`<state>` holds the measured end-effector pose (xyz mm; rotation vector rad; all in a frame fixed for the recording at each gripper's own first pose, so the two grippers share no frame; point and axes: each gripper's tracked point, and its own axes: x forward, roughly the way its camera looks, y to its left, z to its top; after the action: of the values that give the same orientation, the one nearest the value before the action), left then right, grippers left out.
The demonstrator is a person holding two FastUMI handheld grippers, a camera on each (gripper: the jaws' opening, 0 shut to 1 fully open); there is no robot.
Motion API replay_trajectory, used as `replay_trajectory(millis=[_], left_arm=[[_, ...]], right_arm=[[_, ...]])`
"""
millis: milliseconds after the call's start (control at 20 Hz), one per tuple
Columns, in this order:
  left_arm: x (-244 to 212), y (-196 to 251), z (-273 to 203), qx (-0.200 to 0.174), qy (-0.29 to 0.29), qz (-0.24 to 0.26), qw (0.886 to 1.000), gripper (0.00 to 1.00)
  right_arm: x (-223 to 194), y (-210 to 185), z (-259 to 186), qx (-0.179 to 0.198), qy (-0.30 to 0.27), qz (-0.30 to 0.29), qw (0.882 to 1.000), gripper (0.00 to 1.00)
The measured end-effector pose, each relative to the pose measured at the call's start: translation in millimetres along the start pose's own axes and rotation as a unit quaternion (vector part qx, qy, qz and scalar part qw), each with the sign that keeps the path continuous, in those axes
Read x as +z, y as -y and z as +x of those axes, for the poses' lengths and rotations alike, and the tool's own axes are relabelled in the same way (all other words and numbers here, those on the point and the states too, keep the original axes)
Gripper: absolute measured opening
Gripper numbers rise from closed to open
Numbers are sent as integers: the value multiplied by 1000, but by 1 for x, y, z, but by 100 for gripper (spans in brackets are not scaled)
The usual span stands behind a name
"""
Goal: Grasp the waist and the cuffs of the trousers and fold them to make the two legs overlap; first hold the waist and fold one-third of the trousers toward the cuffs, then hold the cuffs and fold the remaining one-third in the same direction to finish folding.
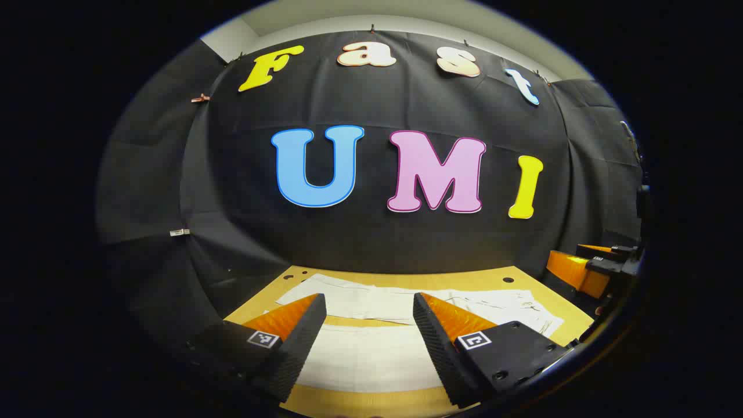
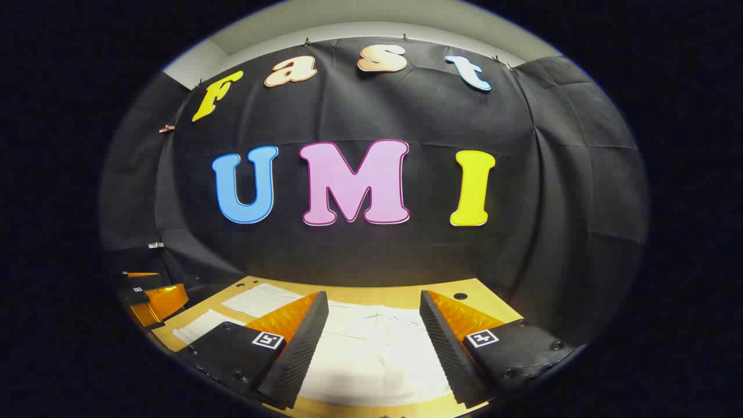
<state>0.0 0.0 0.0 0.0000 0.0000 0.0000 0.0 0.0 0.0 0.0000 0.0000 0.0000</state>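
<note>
1. Trousers (image 1: 371,348): white, spread flat across the wooden bench (image 1: 522,284), both legs laid out side by side and not yet overlapped or folded.
2. In the left gripper view one pale leg runs along the far edge of the bench, in front of the black cloth wall (image 1: 406,104), with creased fabric toward the far right corner; the other leg lies along the near edge, under the fingers.
3. In the right gripper view the trousers (image 2: 377,348) cover the middle of the bench (image 2: 441,290) from the near edge back toward the far edge, and two leg ends reach out toward the left edge with a strip of bare wood between them.
4. The left gripper (image 1: 369,331) hovers over the near edge of the bench with its fingers spread wide; white cloth shows in the gap, and neither finger presses on it.
5. The right gripper (image 2: 374,331) hangs over the near edge as well, fingers wide apart above the cloth, gripping nothing.
6. The right gripper also appears at the right rim of the left gripper view, beside the right edge of the bench.
7. The left gripper appears at the left rim of the right gripper view, off the left edge of the bench.
8. Small dark holes mark the bench near its far corners.
</note>
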Motion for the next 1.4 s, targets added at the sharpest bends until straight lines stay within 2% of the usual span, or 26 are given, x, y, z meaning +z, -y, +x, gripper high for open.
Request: replay_trajectory(millis=[250, 400, 650, 850, 1100, 1250, 1400], left_arm=[[-8, 6, 2, 7, -5, 1, 1000, 95], [-8, 8, 5, 11, 0, 3, 1000, 95], [-5, 3, 11, 21, 10, 8, 1000, 95], [-2, 3, 14, 27, 12, 20, 999, 95], [-7, 7, 16, 28, 3, 3, 1000, 95], [-12, 5, 17, 37, -4, 11, 999, 96], [-14, 6, 19, 37, -7, 8, 999, 96]], right_arm=[[-4, 11, 4, 5, -5, 4, 1000, 98], [-8, 8, 8, 20, -16, 30, 999, 98], [3, 15, 17, 22, 11, 9, 1000, 97], [-2, 21, 22, 22, 7, 9, 1000, 98], [-8, 28, 25, 28, 4, 9, 1000, 98], [-16, 34, 25, 34, -3, 7, 999, 98], [-18, 49, 29, 20, 1, -19, 1000, 97]])
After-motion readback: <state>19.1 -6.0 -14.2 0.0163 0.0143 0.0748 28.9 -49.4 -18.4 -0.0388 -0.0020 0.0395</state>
